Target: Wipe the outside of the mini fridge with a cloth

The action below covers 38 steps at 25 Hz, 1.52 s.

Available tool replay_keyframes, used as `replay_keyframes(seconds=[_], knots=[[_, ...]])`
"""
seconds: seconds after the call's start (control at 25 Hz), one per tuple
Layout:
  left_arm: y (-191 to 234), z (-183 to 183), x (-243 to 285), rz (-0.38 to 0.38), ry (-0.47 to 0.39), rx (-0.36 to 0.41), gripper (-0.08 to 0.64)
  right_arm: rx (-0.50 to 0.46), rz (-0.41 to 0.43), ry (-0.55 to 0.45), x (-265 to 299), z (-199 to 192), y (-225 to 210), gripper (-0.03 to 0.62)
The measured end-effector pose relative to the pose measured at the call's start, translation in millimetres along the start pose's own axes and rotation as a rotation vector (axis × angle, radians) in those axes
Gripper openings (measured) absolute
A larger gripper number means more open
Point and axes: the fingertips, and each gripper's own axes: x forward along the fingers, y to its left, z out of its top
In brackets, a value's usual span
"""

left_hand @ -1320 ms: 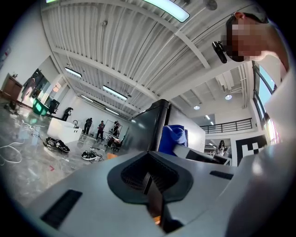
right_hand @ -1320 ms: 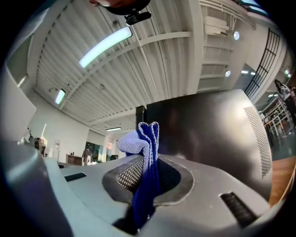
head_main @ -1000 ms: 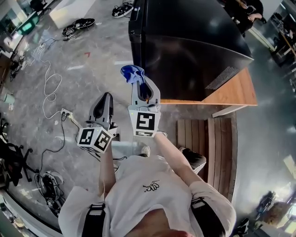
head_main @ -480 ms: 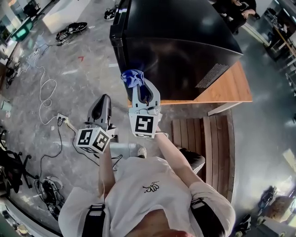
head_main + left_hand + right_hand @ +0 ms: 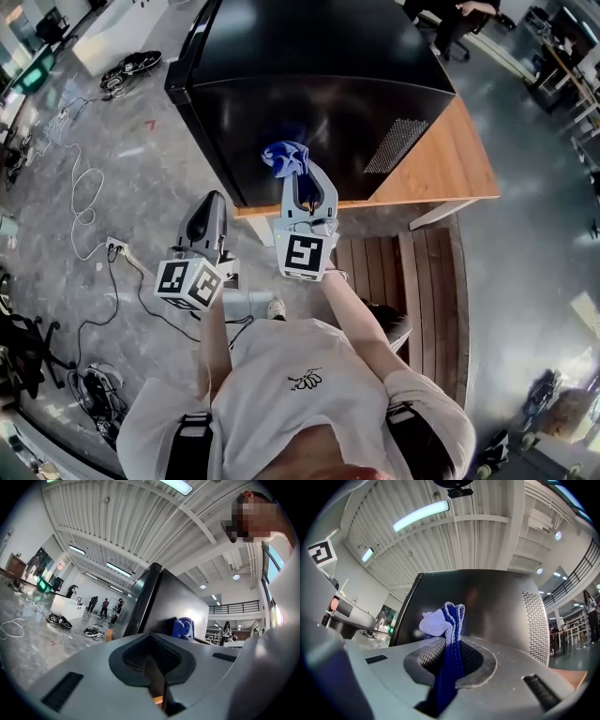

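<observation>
Honestly, looking at a pretty thin pinch here. Got the blue cloth point(image 5: 286, 156) clamped in the right gripper point(image 5: 302, 178) by one fold only, with the loose bunch poking out past the tips, right up by the dark side wall of the mini fridge point(image 5: 319, 56). Can't say for sure whether it's actually touching the wall.

Could easily drag out of the jaws on a firm stroke. Or could end up scraping bare jaw plastic along the fridge if pressed too flat. Also worth steering clear of the perforated vent patch point(image 5: 398, 142) further along that same wall, since it could snag the cloth's loops.

Got the left gripper point(image 5: 213, 199) shut on nothing, held low near the fridge's closest corner and apart from the wall, so no help if the cloth slips.

Around the fridge:
- Mind the wooden platform point(image 5: 450, 173) under it, so expect a bump on low passes.
- Watch the slatted wooden bench point(image 5: 422, 281) just this side of the platform, right underfoot.
- Same for the white cable point(image 5: 89, 183) and power strip point(image 5: 117, 246) on the floor off the fridge's left side in the head view. Easy to trip on when moving round.
</observation>
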Motion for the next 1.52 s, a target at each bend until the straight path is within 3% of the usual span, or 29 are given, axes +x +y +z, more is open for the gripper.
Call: replay_keyframes(seconds=[0.2, 0.44, 0.76, 1.0, 1.32, 1.52], knots=[[-1.4, -2.4, -3.7, -0.005, 0.007, -0.002, 0.005, 0.010, -0.056, -0.017, -8.8, 0.2, -20.9, 0.061], [-29.3, -10.1, 15.9, -0.021, 0.025, 0.019, 0.005, 0.017, -0.127, 0.036, -23.1, -19.2, -90.6, 0.061], [-45.4, -16.6, 15.6, -0.020, 0.033, 0.016, 0.005, 0.110, -0.226, 0.051, -36.4, -30.3, -160.3, 0.061], [-46.4, -18.5, 12.4, -0.018, 0.019, 0.017, 0.005, 0.096, -0.284, 0.045, -44.3, -36.4, -180.7, 0.061], [-42.0, -15.6, 2.7, -0.008, 0.026, 0.018, 0.005, 0.140, -0.425, 0.055, -58.5, -38.7, -212.9, 0.061], [-18.7, -0.7, -8.5, -0.029, 0.025, 0.033, 0.005, 0.093, -0.430, -0.012, -82.2, -15.5, -185.1, 0.061]])
